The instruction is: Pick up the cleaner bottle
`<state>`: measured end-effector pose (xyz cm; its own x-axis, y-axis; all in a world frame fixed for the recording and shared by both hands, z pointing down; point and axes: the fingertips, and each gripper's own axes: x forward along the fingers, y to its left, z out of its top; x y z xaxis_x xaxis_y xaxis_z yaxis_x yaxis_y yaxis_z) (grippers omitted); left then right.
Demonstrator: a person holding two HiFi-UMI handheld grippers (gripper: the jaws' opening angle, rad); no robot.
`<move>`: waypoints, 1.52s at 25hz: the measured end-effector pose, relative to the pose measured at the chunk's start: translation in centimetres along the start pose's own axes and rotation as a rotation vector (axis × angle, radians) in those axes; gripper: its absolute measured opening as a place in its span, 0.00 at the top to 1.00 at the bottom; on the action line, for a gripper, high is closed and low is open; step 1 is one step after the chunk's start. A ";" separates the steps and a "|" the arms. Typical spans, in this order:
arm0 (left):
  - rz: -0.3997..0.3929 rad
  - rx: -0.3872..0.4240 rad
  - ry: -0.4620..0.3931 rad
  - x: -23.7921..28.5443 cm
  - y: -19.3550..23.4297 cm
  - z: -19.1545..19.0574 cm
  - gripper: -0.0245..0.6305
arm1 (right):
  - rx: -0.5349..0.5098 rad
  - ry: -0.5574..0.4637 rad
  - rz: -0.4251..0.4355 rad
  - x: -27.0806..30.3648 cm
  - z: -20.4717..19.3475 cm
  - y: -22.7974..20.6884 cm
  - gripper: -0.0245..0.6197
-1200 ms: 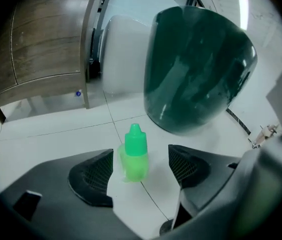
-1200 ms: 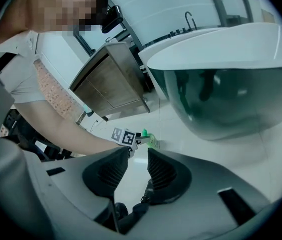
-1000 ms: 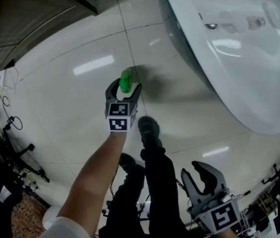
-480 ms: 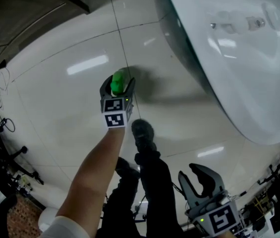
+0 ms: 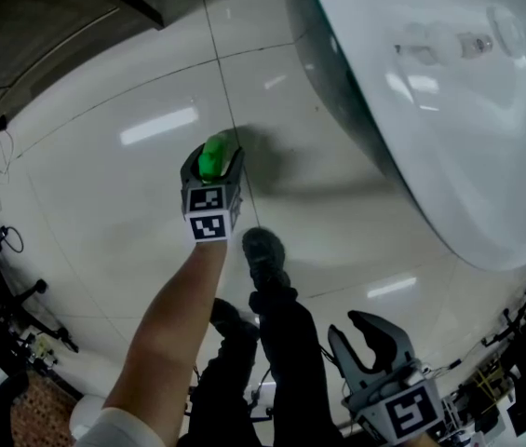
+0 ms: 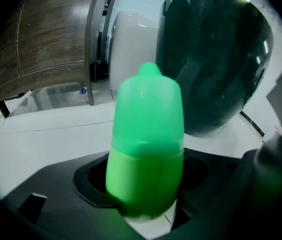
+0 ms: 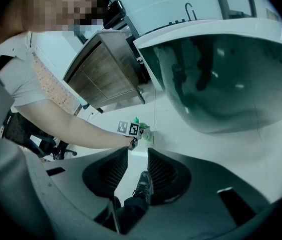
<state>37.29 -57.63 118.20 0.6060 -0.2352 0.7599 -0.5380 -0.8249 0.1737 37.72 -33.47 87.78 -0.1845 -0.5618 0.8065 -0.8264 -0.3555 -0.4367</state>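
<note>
Left tongs, jaws just closing, flank the green cleaner bottle.

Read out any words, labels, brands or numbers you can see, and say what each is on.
No readable text anywhere.
The cleaner bottle: plain green, no label showing.
The left gripper, whose jaws have just been closing around the bottle, and the right gripper: their cubes carry only black-and-white square markers, no letters or numbers.
</note>
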 end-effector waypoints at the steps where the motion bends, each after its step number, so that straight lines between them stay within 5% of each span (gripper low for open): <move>1: 0.004 0.006 -0.004 -0.1 0.2 0.1 0.51 | 0.001 0.001 -0.002 0.1 -0.1 -0.1 0.76; 7: 0.056 0.063 -0.002 0.0 2.5 0.6 0.70 | 0.004 0.000 0.003 0.5 -0.4 0.0 0.76; 19: -0.038 0.066 -0.037 -2.3 2.0 2.2 0.71 | -0.019 0.001 0.016 1.0 0.3 0.9 0.76; 38: -0.025 0.102 -0.094 -15.0 3.7 11.3 0.71 | -0.076 -0.149 0.065 -3.5 4.9 7.7 0.77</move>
<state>32.80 -62.94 100.36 0.6730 -0.2569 0.6936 -0.4625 -0.8780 0.1235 34.60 -37.89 79.65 -0.1627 -0.6883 0.7070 -0.8543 -0.2602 -0.4499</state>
